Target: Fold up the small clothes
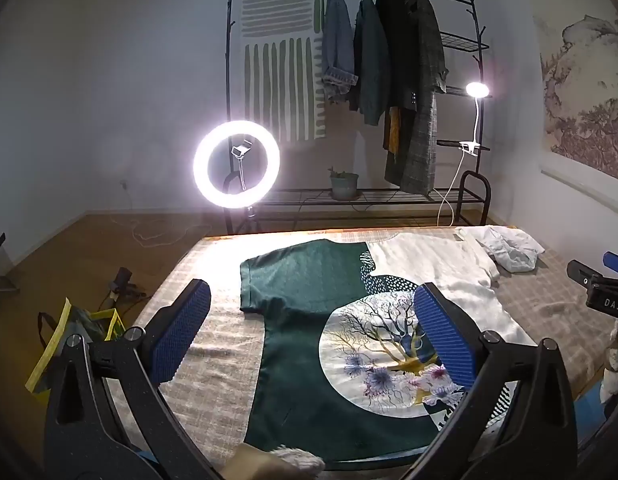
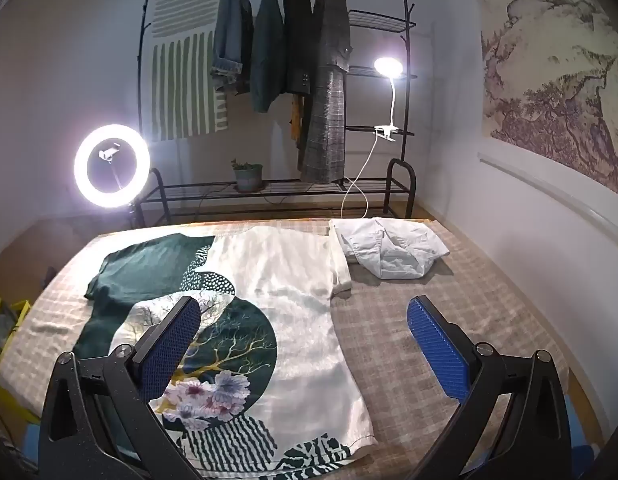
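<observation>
A green and white T-shirt [image 1: 309, 344] with a round tree and flower print lies flat on the checked bed cover; it also shows in the right wrist view [image 2: 277, 280]. My left gripper [image 1: 313, 320] is open and empty, hovering above the shirt's green left half. My right gripper [image 2: 305, 332] is open and empty, above the shirt's white right side. A crumpled white garment [image 2: 393, 252] lies at the far right of the bed, also seen in the left wrist view [image 1: 509, 248]. The right gripper's body shows at the left wrist view's right edge [image 1: 601, 292].
A lit ring light [image 1: 236, 164] stands past the bed's far left corner. A clothes rack [image 1: 389, 92] with hanging jackets and a clip lamp [image 1: 477, 90] stands behind. A yellow-trimmed bag [image 1: 73, 332] sits on the floor at left. The wall runs along the bed's right side.
</observation>
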{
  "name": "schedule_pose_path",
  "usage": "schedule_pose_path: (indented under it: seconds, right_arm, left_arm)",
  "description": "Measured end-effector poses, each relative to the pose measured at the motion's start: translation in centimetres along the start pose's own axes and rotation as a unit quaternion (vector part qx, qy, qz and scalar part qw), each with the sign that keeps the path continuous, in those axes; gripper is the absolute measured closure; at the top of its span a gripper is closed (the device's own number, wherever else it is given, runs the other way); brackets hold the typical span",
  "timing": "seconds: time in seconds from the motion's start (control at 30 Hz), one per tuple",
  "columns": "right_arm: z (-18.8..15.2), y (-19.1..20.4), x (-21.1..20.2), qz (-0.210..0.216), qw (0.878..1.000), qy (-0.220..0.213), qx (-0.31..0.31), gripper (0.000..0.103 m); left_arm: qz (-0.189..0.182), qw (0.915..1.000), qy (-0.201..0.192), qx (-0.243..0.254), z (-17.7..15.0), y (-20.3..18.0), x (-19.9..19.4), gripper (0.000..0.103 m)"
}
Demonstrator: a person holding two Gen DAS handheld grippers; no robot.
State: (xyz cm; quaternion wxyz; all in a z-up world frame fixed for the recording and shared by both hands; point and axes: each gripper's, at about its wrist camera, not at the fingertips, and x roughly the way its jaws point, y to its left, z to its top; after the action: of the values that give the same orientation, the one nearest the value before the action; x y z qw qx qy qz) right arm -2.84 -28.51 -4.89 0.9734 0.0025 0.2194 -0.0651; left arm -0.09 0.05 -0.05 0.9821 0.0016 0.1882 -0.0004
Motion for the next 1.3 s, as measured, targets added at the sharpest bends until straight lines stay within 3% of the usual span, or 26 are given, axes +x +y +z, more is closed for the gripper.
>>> schedule_pose_path:
  seconds: [1.3]
  right_arm:
    - [0.02, 0.37, 0.19, -0.002, 1.0, -0.002, -0.002, 0.0]
  left_arm:
    - [0.005, 0.9999, 0.007, 0.007, 0.19, 0.09, 0.46, 0.0]
